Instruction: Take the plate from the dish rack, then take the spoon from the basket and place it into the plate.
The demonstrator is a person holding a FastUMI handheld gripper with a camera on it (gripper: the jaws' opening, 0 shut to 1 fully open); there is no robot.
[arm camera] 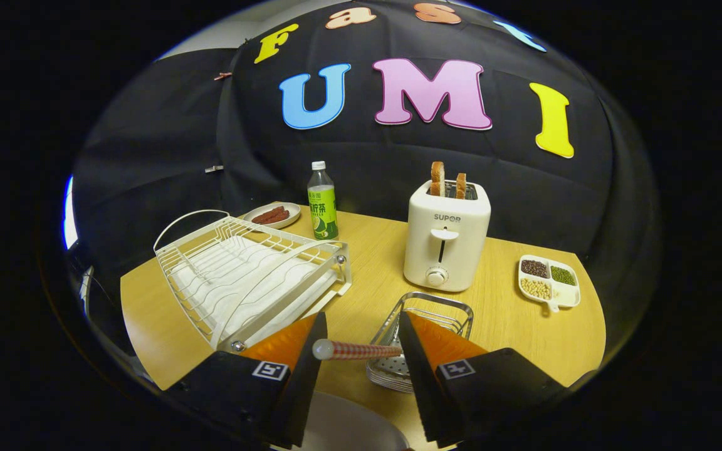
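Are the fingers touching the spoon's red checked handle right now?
Cannot tell. In the gripper view the red checked spoon handle spans the gap between the fingers, its far end meeting the other finger, but firm contact on both sides is not plain.

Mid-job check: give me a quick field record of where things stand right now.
gripper: fingers apart, spoon handle crossing the gap; grip unclear
spoon: handle level between the fingers, bowl end hidden by one finger
basket: wire, just ahead of the fingers
plate: on the table below the fingers, no spoon in it yet
dish rack: no dishes in it
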